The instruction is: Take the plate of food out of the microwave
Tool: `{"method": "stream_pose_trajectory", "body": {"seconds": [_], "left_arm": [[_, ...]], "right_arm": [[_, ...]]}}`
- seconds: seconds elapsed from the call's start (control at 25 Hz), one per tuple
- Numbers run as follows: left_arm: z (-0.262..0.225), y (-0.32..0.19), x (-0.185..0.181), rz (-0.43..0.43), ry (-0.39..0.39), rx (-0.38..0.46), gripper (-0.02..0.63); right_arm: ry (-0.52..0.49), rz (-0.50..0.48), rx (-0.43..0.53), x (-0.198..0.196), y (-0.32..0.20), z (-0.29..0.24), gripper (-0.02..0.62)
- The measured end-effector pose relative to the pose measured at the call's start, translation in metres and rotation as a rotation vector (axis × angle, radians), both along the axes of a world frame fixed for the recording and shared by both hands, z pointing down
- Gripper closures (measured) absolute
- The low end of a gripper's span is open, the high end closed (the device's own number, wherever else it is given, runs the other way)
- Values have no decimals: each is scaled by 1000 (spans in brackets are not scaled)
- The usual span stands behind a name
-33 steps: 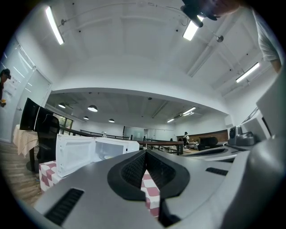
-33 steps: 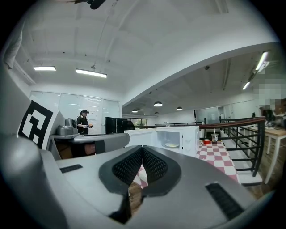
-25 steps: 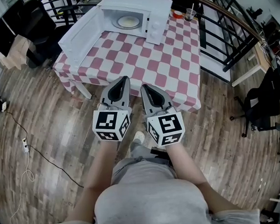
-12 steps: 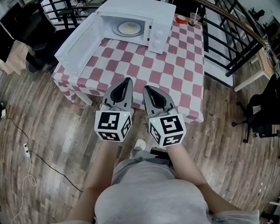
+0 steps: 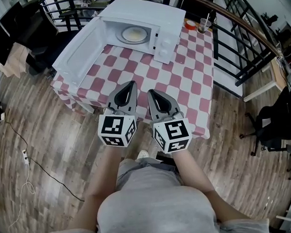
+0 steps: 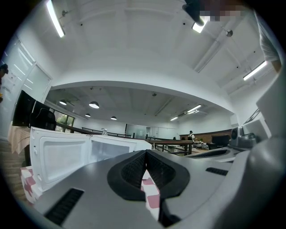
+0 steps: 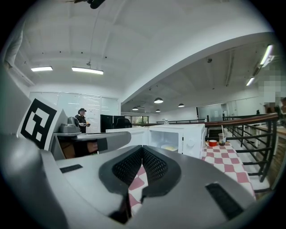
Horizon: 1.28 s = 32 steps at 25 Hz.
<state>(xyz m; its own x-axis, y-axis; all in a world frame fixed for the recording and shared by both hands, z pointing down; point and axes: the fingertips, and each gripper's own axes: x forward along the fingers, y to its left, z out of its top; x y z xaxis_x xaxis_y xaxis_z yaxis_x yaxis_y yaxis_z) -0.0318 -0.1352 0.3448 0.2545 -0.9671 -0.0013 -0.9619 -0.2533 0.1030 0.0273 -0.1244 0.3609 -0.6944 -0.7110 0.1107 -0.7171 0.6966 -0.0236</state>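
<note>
At table point(image 5: 185, 89) edge, left hand-held gripper point(image 5: 130, 84)

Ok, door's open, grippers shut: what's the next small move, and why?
Probably advance toward the microwave, opening the jaws: the plate of food sits inside, door swung wide, while the left gripper and right gripper are shut, empty, over the table's near edge.

Checkered table point(image 5: 182, 82), red bowl point(image 5: 191, 24) beside straw cup point(image 5: 202, 26), railing point(image 7: 250, 118)
</note>
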Motion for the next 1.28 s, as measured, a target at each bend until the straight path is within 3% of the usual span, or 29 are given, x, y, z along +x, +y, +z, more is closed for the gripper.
{"method": "stream_pose_trajectory", "body": {"seconds": [0.44, 0.76, 1.28], "left_arm": [[4, -31, -1, 7, -11, -5, 603], [15, -51, -4, 71, -36, -37, 603], [21, -116, -30, 156, 31, -73, 603]], "right_arm": [[-8, -2, 4, -2, -31, 1, 569], [-8, 9, -9, -12, -50, 8, 569], [15, 78, -2, -31, -113, 4, 569]]}}
